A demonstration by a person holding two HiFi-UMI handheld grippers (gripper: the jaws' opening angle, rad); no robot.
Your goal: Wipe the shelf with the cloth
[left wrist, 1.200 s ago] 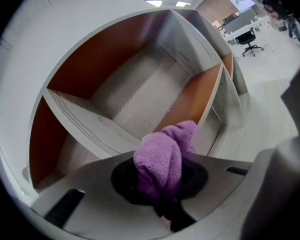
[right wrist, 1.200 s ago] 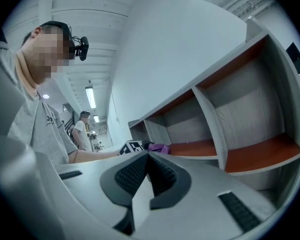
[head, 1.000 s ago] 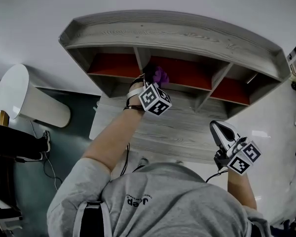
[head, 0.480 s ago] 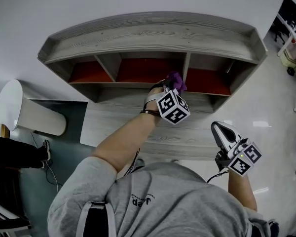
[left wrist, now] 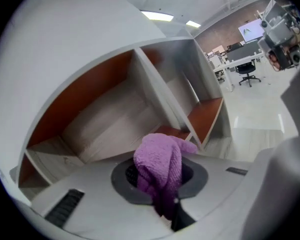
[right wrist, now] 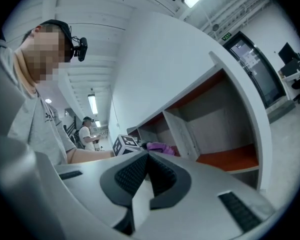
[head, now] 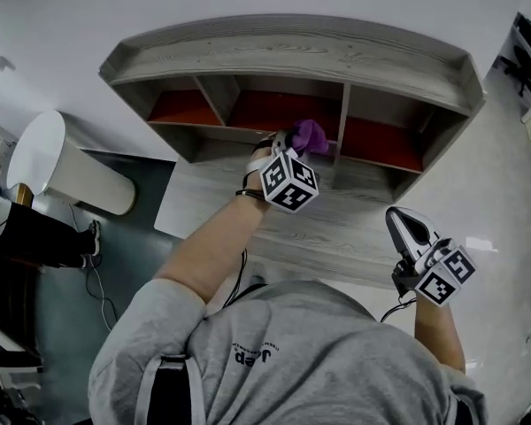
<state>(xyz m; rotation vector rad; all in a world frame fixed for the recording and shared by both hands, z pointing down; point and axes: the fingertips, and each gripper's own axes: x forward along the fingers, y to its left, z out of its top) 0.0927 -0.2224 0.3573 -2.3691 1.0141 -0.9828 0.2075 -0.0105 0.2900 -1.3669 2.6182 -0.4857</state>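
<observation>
- The cloth (left wrist: 159, 160), a purple terry rag, is pinched between the jaws of the left gripper (left wrist: 162, 186). The jaws are clenched on its lower folds, so a soft bunch stands out beyond the tips. This grip appears chosen so that fabric, not hard plastic, meets the wood.
- In the head view the left gripper (head: 294, 145) is reached forward on an outstretched arm to the shelf (head: 292, 53). The cloth (head: 311, 135) is placed at the front lip of the middle compartment (head: 279, 109), just beside the divider (head: 341, 120) on its right.
- Whether the cloth is actually pressed on the board cannot be told; it is seen at the edge, with no clear gap.
- From the left gripper view the middle compartment's pale floor and orange back are looked into past the bunch, so the tool seems aimed along the surface to be wiped.
- The right gripper (head: 405, 230) is held low and well apart from the shelf, near the person's right side. Its jaws are seen closed together in the right gripper view (right wrist: 146, 170), with nothing between them.
- It is judged to be parked there so that the wiping arm's sweep is left unobstructed.
</observation>
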